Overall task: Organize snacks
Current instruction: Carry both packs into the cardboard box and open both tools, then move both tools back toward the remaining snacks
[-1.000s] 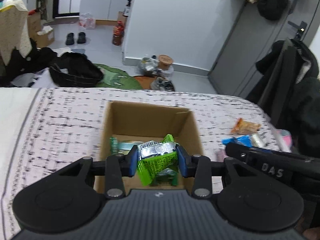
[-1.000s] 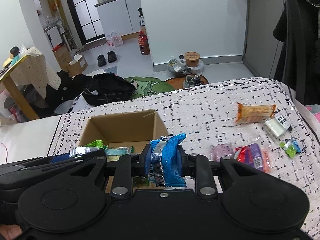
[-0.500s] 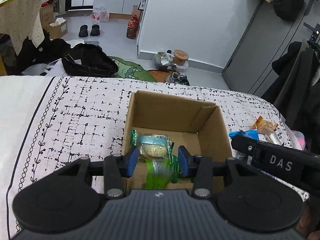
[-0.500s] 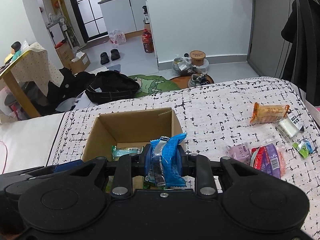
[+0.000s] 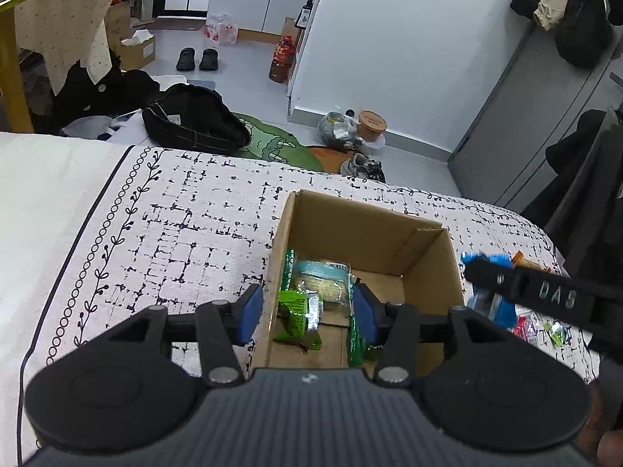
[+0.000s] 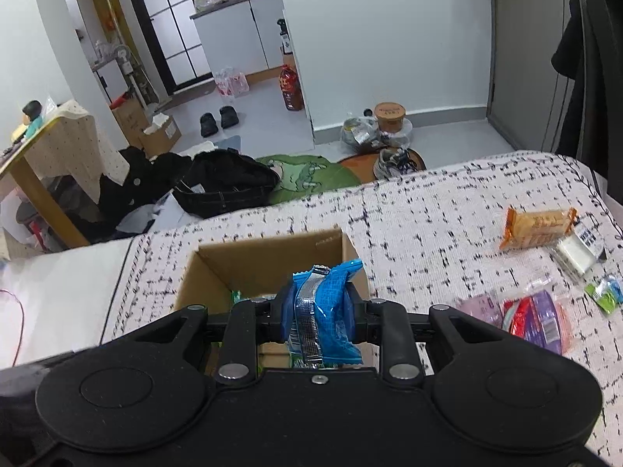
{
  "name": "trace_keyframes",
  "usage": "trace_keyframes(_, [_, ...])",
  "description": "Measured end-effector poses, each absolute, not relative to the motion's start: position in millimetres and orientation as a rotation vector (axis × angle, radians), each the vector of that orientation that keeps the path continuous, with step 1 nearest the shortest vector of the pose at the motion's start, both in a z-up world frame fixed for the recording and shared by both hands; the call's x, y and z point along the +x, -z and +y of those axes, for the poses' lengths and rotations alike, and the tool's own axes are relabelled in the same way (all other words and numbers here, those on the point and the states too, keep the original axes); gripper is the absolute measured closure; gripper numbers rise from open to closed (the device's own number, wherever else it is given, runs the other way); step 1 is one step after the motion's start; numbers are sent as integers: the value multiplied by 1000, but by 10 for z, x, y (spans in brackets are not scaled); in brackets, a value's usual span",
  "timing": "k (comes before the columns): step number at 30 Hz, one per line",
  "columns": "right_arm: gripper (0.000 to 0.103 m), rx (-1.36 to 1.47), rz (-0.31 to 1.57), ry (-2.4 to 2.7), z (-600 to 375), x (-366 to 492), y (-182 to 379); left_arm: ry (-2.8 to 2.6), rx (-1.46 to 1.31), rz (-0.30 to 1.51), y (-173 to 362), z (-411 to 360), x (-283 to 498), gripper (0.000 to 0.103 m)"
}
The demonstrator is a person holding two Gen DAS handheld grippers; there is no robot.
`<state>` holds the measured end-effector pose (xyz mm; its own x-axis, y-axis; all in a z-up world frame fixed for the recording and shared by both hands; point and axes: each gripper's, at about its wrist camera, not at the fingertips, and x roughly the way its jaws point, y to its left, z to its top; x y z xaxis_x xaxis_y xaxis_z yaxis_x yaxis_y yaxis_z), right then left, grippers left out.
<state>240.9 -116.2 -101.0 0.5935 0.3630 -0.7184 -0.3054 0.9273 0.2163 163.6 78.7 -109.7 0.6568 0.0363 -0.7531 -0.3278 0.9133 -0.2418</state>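
Green packet (image 5: pixel 299 313) gone from left gripper (image 5: pixel 307 311) since a second ago; now lies in cardboard box (image 5: pixel 428 268) beside teal-wrapped snack (image 5: pixel 319 280). Left jaws spread wide, holding nothing, above box's near edge. Right gripper (image 6: pixel 317 317) jaws clamped on blue packet (image 6: pixel 325 311), over box. Orange packet (image 6: pixel 539 225), purple and red packets (image 6: pixel 533 317) loose on patterned bedspread (image 6: pixel 428 218), right of box.

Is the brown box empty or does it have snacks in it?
Not empty. The open cardboard box holds a green packet and a teal-wrapped snack on its floor.
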Motion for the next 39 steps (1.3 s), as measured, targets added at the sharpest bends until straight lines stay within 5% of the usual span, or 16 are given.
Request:
trace_keyframes(6, [56, 74, 803, -412, -1159, 2444, 945, -223, -378, 842, 1114, 785, 1658, 47])
trace_keyframes(11, [50, 72, 820, -382, -1256, 2470, 957, -230, -348, 860, 1112, 709, 1694, 25])
trace_keyframes(16, [32, 68, 825, -343, -1421, 2430, 951, -202, -325, 869, 1093, 589, 1728, 19])
trace_keyframes(28, [6, 32, 827, -263, -1913, 2363, 826, -98, -244, 840, 986, 212, 1757, 6])
trace_keyframes(39, [1, 27, 842, -163, -2434, 2241, 800, 22, -195, 842, 951, -162, 1831, 2])
